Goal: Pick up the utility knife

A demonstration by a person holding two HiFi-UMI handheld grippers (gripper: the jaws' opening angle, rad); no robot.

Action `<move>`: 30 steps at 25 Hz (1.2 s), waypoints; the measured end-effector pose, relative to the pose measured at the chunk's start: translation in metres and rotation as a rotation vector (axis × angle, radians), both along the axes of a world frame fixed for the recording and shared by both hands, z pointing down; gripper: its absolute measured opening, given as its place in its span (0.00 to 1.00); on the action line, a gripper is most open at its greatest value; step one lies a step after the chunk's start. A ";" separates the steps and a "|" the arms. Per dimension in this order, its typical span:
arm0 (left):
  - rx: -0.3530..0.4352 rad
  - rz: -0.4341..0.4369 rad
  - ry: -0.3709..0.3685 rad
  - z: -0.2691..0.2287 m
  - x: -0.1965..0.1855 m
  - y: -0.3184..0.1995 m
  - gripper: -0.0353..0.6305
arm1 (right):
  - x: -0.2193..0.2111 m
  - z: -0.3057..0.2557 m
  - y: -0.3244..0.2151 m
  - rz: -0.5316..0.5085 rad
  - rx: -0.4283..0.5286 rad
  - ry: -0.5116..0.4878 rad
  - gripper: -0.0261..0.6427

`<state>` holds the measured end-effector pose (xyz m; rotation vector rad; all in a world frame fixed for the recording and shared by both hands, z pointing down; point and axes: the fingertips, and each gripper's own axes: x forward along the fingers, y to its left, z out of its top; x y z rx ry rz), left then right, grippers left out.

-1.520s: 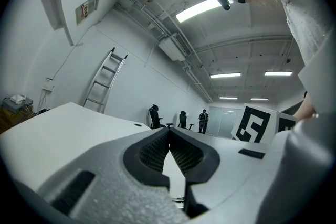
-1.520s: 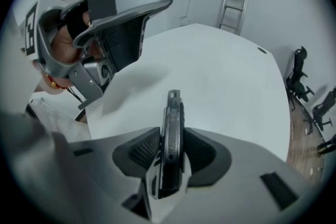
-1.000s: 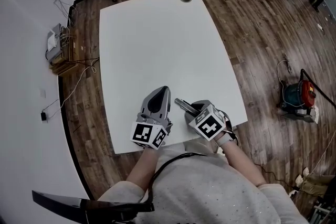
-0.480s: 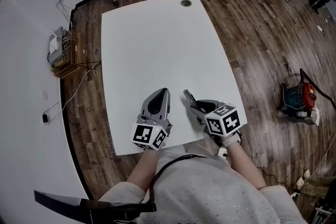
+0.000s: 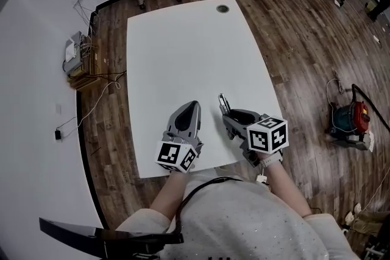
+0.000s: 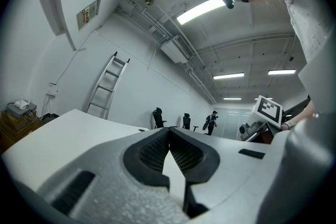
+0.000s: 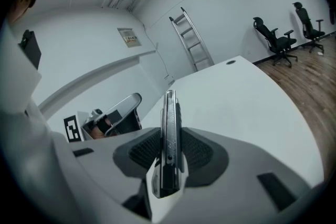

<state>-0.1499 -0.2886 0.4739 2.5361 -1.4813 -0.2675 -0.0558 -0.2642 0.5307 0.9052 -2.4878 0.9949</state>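
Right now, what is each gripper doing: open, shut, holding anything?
Left gripper: shut, jaws meeting at the tips, nothing between them.
Right gripper: shut on the slim grey metal utility knife, held clear of the table.

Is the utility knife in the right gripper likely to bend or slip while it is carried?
It looks stiff: the utility knife stands straight beyond the right gripper without sagging. Its smooth, narrow body may pivot or slip, since the pads clamp only its lower part.
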 end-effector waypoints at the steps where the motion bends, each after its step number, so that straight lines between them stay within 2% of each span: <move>1: 0.000 -0.004 0.000 -0.002 -0.002 0.000 0.06 | -0.002 -0.004 -0.001 0.005 0.000 -0.014 0.23; 9: 0.016 -0.010 -0.007 -0.027 0.002 -0.003 0.06 | 0.009 -0.042 -0.015 0.041 0.048 -0.064 0.23; 24: 0.053 -0.025 -0.005 -0.059 -0.019 -0.018 0.06 | -0.006 -0.092 -0.045 0.102 0.124 -0.221 0.23; 30: 0.075 -0.031 0.008 -0.068 -0.024 -0.027 0.06 | -0.010 -0.115 -0.061 0.117 0.220 -0.255 0.23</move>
